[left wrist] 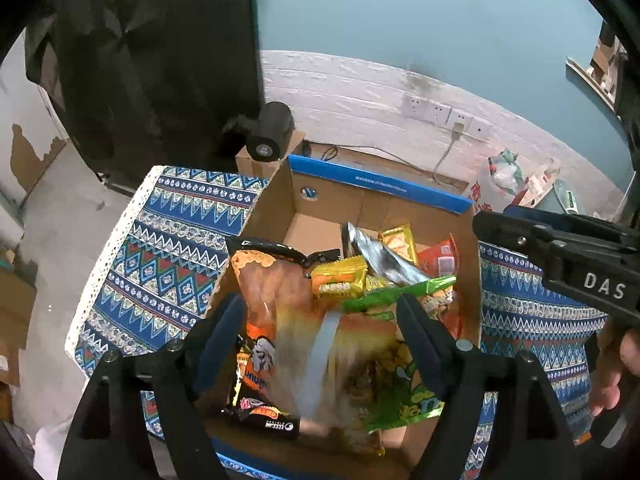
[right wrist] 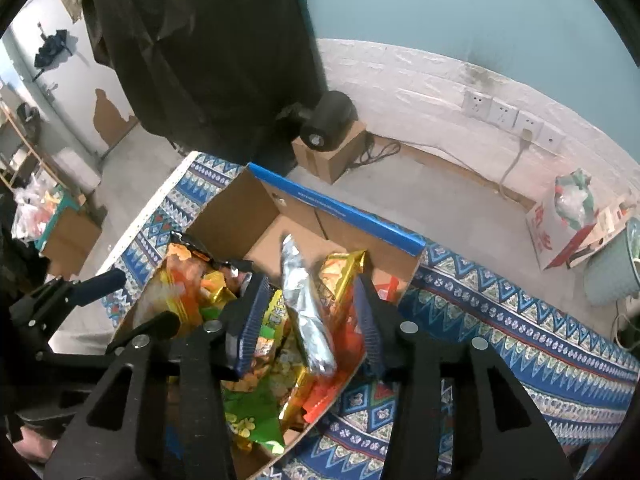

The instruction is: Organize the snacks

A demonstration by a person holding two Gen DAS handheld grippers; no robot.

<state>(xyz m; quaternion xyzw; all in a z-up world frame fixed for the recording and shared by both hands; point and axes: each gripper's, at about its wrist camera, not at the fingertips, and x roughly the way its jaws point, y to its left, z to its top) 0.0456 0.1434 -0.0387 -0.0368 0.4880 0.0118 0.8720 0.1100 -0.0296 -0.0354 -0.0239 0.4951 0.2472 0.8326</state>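
Note:
A cardboard box (left wrist: pixel 320 200) with a blue rim stands on the patterned cloth and holds several snack packs. In the left wrist view my left gripper (left wrist: pixel 324 320) is open above the box; a blurred orange-yellow pack (left wrist: pixel 316 344) lies between its fingers, apart from both. An orange chip bag (left wrist: pixel 268 280), a green bag (left wrist: pixel 400 400) and a silver pack (left wrist: pixel 380 256) lie in the box. In the right wrist view my right gripper (right wrist: pixel 310 304) is open over the box (right wrist: pixel 240 208), its fingers either side of the silver pack (right wrist: pixel 308 320) and a gold pack (right wrist: pixel 340 276).
The blue patterned cloth (left wrist: pixel 160 248) covers the table (right wrist: pixel 520 340). A black cylinder (left wrist: pixel 268 132) sits on a small carton on the floor behind. Wall sockets (right wrist: pixel 508 114) with a cable are on the brick wall. A red-white bag (right wrist: pixel 560 224) stands at the right.

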